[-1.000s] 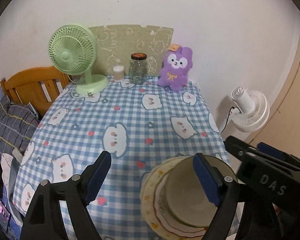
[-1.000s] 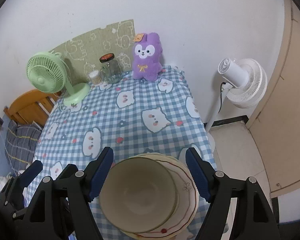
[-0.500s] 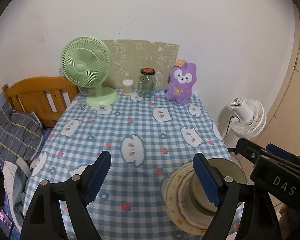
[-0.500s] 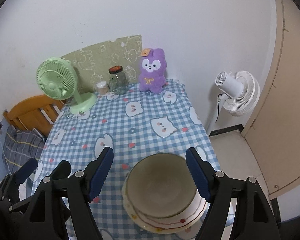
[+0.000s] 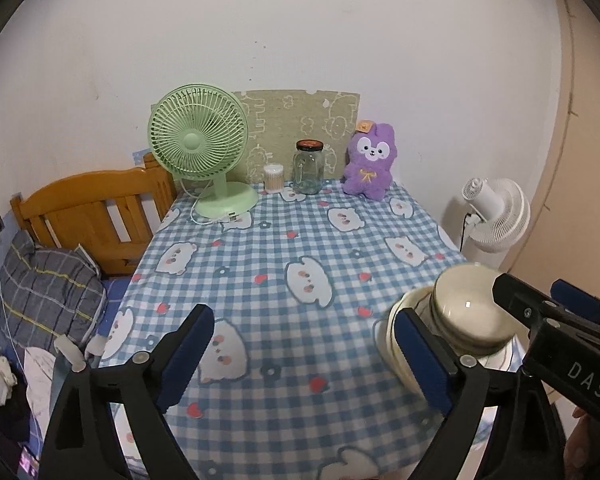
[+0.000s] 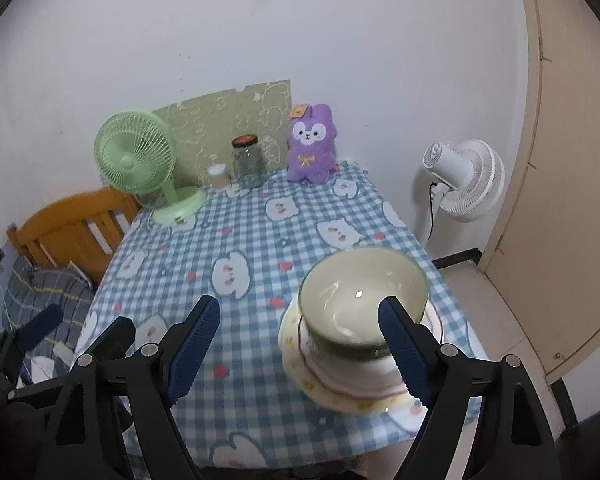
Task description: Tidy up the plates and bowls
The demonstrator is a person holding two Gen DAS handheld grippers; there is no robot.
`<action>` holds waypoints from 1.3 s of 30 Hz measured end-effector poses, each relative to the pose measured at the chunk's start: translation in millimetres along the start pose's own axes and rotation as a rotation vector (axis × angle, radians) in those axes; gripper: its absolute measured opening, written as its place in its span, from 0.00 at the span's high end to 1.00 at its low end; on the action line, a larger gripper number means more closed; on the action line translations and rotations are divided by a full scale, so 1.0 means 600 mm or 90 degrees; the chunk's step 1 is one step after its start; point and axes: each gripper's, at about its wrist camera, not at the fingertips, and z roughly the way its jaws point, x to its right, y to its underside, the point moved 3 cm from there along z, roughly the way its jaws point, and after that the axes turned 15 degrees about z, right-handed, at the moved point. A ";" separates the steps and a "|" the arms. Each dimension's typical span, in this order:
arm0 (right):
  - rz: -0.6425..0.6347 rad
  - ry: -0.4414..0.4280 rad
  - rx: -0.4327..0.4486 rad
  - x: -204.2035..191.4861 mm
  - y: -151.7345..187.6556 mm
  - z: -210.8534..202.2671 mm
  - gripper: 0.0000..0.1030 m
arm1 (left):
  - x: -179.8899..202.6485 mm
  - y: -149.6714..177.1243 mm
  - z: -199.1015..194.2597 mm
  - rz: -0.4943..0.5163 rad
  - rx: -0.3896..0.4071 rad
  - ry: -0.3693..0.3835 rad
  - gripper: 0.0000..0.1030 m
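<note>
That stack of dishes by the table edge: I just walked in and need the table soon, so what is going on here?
A person holds a gripper in each hand over the checked tablecloth. A bowl sits stacked on plates near the table's right front corner. Neither the left gripper nor the right gripper holds anything; both sets of jaws have just been opening and stand wide, with only cloth between the left ones and the stack partly between the right ones, untouched.

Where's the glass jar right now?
The jar stands at the table's far edge by the wall, between the cotton swab tub on its left and the purple plush on its right.
</note>
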 end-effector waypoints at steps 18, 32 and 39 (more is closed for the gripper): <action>-0.033 -0.003 0.008 0.033 0.122 -0.004 0.18 | 0.001 0.121 -0.017 -0.030 -0.016 -0.043 0.04; -0.023 -0.019 0.026 0.054 0.133 -0.013 0.17 | 0.021 0.150 -0.040 -0.033 0.021 -0.073 0.02; -0.028 -0.024 0.027 0.048 0.129 -0.014 0.16 | 0.020 0.146 -0.046 -0.031 0.024 -0.080 0.01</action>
